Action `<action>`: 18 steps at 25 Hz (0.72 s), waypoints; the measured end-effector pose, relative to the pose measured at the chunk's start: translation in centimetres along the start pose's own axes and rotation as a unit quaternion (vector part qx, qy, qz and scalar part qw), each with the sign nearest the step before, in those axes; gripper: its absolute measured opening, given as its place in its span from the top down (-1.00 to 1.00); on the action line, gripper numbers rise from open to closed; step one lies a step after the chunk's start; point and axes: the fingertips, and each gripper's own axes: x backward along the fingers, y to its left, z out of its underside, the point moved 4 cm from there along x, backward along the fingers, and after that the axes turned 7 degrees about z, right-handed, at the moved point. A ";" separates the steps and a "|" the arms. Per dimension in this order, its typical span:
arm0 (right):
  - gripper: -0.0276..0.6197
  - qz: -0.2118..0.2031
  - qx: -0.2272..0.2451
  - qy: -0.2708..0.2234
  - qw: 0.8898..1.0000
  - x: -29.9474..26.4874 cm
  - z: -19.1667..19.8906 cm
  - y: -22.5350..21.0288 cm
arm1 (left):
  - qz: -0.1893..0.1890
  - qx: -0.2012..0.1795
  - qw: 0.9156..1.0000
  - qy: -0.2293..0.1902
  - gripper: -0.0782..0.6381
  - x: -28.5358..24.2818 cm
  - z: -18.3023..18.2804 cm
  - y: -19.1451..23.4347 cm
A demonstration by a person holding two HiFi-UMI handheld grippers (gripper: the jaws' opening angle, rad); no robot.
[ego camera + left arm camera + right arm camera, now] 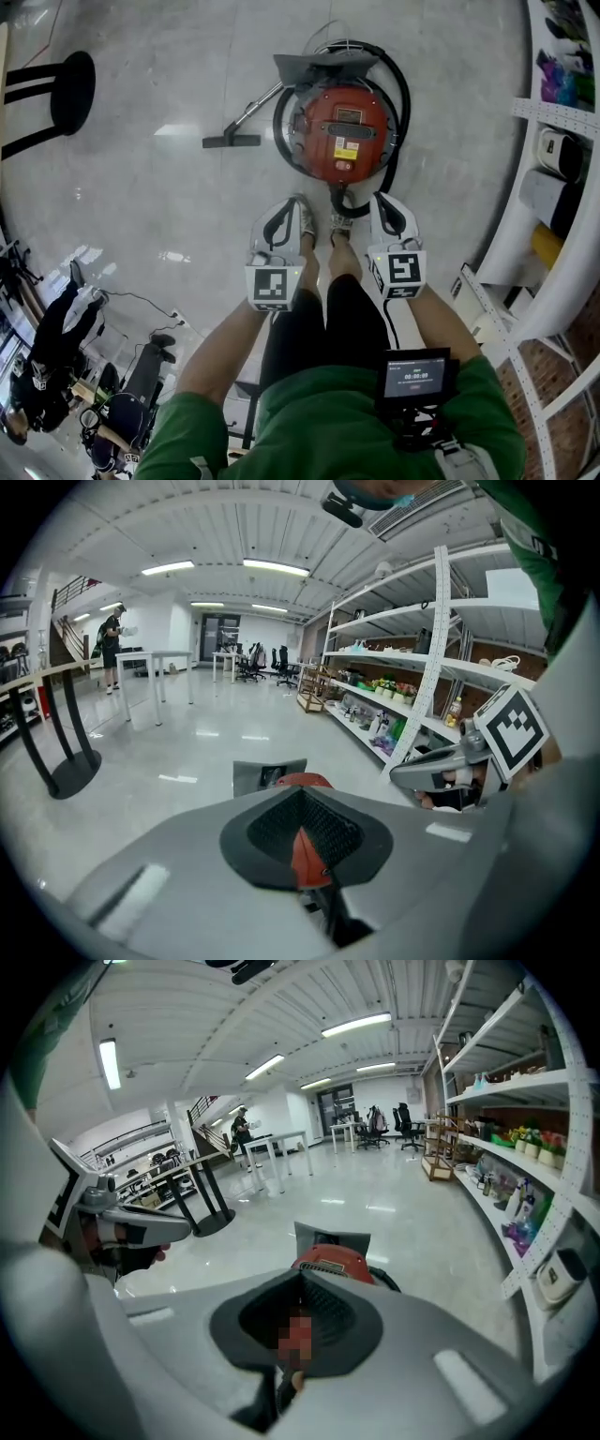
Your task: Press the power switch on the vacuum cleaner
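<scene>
Head view, items listed from the wearer outward.

1. Small screen [416, 377] sat at the chest, over a green top.
2. Left gripper [284, 208] was held out low at 11 o'clock. Its fingers were together, with nothing between them. The left gripper view showed only a narrow slot through the dark pads, with red showing through it.
3. Right gripper [389, 204] was held level with it at 1 o'clock. Its fingers were likewise closed and empty. Both grippers were well apart from the machine.
4. Shoes [339, 225] stood between the two grippers on the pale glossy floor [141, 187].
5. Vacuum cleaner [342, 131], a red round canister, stood upright on the floor at 12 o'clock, just beyond the shoes. It had a yellow label on top. The power switch could not be picked out with confidence from this height.
6. Black hose [403, 103] was looped around the canister from 1 to 6 o'clock.
7. Floor nozzle [231, 141] lay flat at the canister's 9 o'clock, at the end of a metal wand.
8. White shelving [553, 187] ran along 3 o'clock and held assorted goods.
9. Black stool [70, 89] stood far off at 10 o'clock.
</scene>
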 end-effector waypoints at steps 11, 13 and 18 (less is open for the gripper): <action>0.91 -0.009 0.016 0.045 0.999 -6.4 5.4 -0.2 | 0.008 0.011 1.000 0.027 0.76 -5.3 4.9 2.0; 0.91 -0.011 0.021 0.048 0.999 -7.4 6.2 -0.2 | 0.011 0.010 0.999 0.033 0.76 -6.1 5.8 2.2; 0.91 -0.014 0.015 0.058 0.998 -9.0 7.6 -0.5 | 0.015 0.013 0.999 0.047 0.76 -7.3 7.7 2.1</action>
